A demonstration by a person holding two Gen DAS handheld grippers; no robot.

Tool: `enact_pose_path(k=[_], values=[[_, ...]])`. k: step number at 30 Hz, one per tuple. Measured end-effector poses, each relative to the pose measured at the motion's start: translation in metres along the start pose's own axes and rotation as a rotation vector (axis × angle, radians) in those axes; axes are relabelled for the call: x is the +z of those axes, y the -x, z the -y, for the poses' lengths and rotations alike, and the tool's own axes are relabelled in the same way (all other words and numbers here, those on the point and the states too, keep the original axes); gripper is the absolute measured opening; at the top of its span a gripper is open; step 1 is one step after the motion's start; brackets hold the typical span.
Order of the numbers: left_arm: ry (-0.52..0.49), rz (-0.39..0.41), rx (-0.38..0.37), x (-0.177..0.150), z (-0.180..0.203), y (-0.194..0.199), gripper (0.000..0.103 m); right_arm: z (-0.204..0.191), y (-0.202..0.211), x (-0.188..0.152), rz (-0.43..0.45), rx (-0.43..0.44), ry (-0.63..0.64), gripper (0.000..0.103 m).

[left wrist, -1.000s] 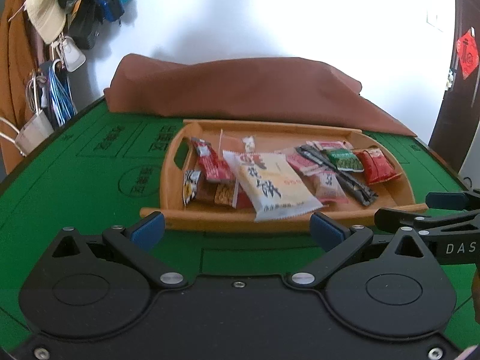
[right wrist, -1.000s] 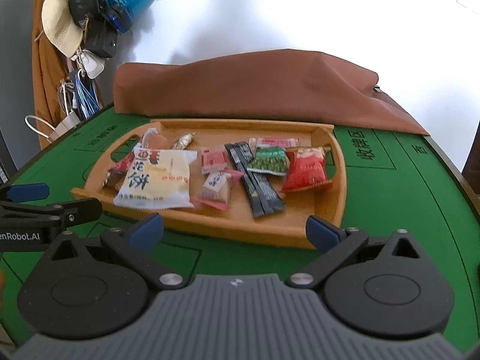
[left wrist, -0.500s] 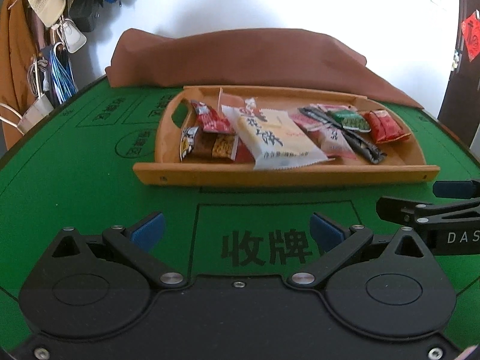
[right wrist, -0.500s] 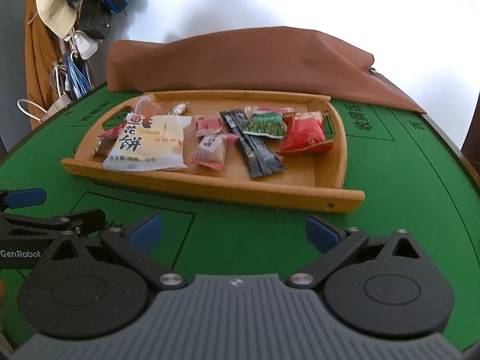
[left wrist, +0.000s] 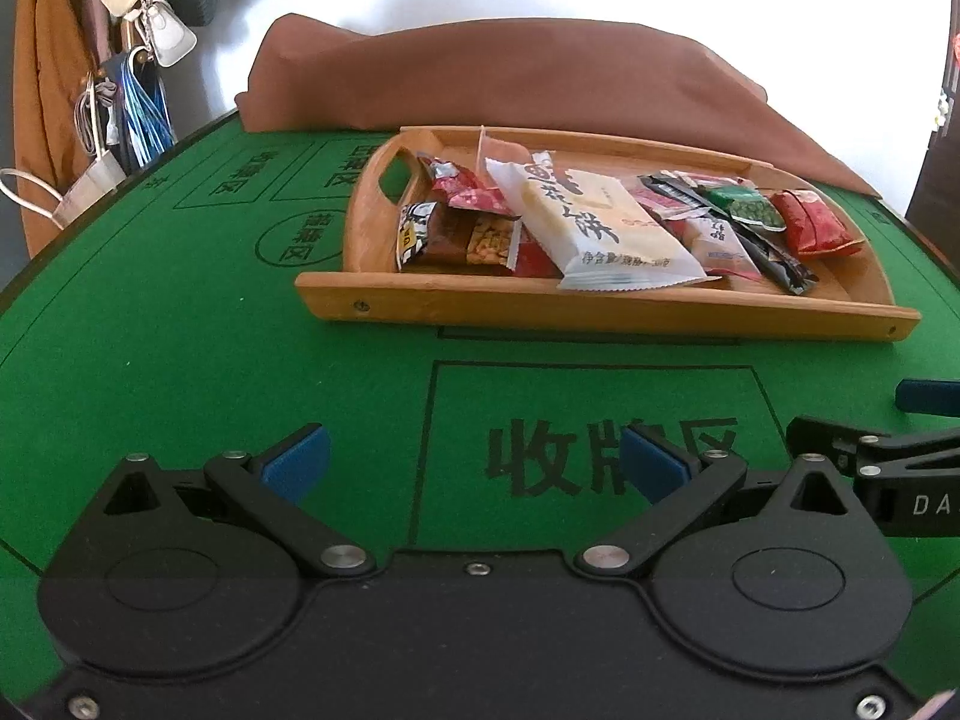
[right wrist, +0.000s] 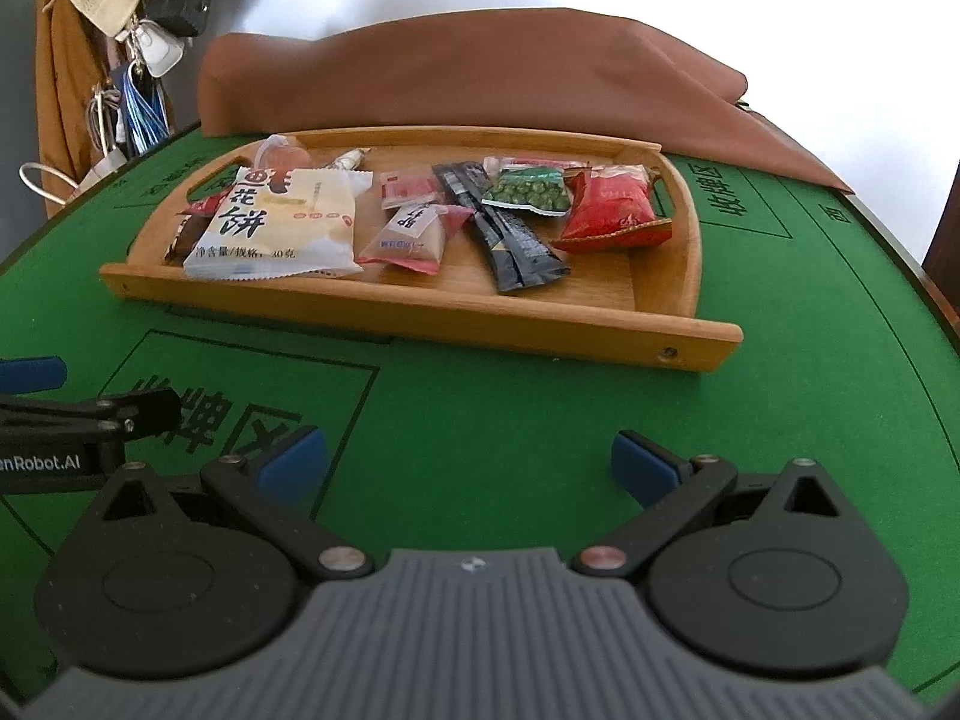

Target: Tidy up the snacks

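Claws agape over felt before tray

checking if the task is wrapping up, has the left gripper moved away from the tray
Yes. The left gripper has backed away from the wooden tray, exposing more green felt between them.

Left gripper showing black housing, two round discs flanking centre, silver pivot screws glinting, blue pads tipping black linkage fingers. Right gripper showing ribbed grey centre plate, small logo at far edge, same black discs, silver screws, blue pads. White lettering "DA" and "enRobot.AI" showing on gripper sides at frame edges.
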State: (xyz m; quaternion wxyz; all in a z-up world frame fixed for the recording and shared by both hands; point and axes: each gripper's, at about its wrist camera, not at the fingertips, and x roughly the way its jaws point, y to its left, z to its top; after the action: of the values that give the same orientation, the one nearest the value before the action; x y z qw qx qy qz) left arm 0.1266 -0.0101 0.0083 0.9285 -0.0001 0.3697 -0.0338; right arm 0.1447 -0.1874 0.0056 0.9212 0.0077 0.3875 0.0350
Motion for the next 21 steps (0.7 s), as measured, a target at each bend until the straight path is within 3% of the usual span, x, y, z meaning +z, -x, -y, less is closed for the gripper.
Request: enact_pose_path(k=[3,21], values=[[-0.002,-0.026,0.017,-0.0014,-0.0004,-0.0032,0.103,-0.0018,-0.0008,0.0000,-0.003,-0.006,0.007,0.103],[0.004,-0.012,0.007,-0.0068,-0.0025,0.0008,0.103,-0.0033,-0.0054,0.0009,-0.018,-0.042,0.017,0.103]])
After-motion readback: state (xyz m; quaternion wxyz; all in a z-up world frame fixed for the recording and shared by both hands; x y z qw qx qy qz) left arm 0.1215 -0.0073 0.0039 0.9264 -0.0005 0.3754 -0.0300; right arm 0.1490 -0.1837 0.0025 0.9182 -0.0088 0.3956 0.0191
